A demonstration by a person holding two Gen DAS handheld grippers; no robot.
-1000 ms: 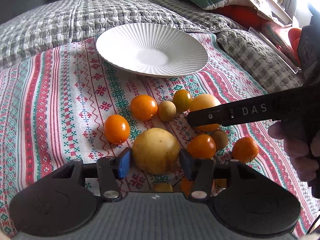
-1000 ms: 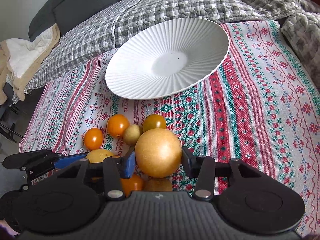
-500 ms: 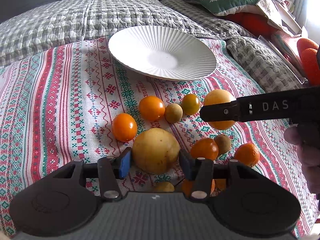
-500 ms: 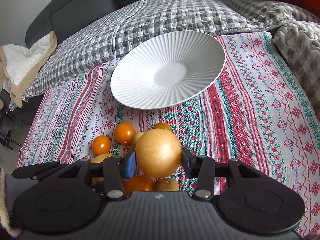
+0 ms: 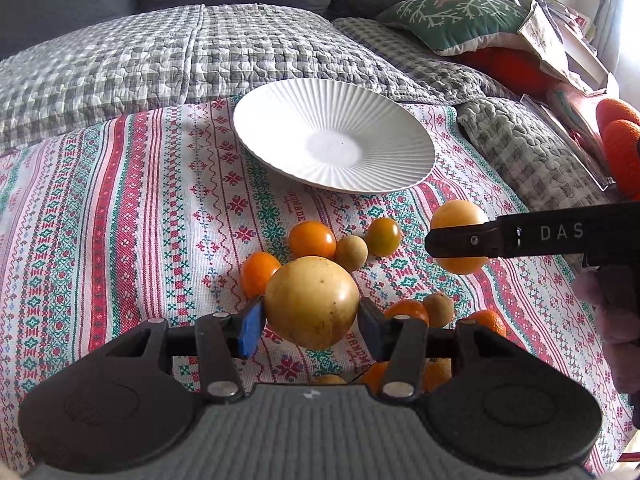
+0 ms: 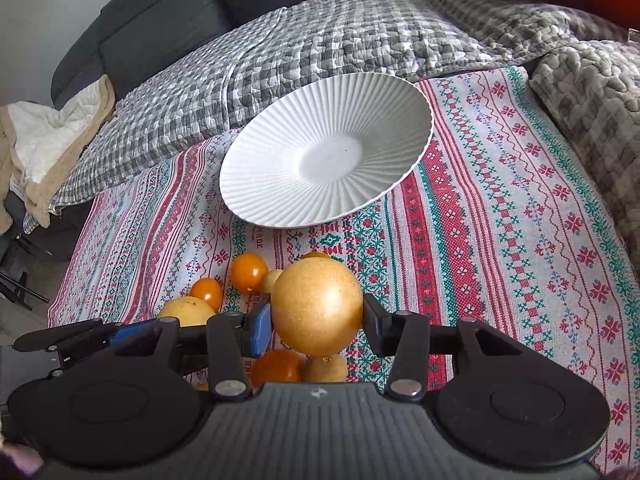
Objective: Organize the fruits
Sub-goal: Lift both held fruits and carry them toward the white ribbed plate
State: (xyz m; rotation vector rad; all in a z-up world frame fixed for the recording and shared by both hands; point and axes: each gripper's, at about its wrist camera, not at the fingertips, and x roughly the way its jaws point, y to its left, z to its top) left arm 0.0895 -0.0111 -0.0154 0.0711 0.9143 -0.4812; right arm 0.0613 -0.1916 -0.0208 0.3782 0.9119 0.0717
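Grippers are each seen clamped on a round fruit above a patterned cloth [image 6: 500, 208]. The left gripper [image 5: 311, 322] is closed on a pale yellow fruit [image 5: 312, 302], held between its blue pad and black pad. The right gripper [image 6: 316, 320] is closed on a golden fruit [image 6: 318, 306], raised clear of the cloth. Small orange and yellow-green fruits [image 5: 312, 239] are left clustered on the cloth beneath both tools. A white ribbed plate [image 6: 256, 184] is shown lying farther out, with nothing in it, near a grey checked quilt [image 5: 120, 60]. In the left view, the right gripper is seen reaching in from the right side.
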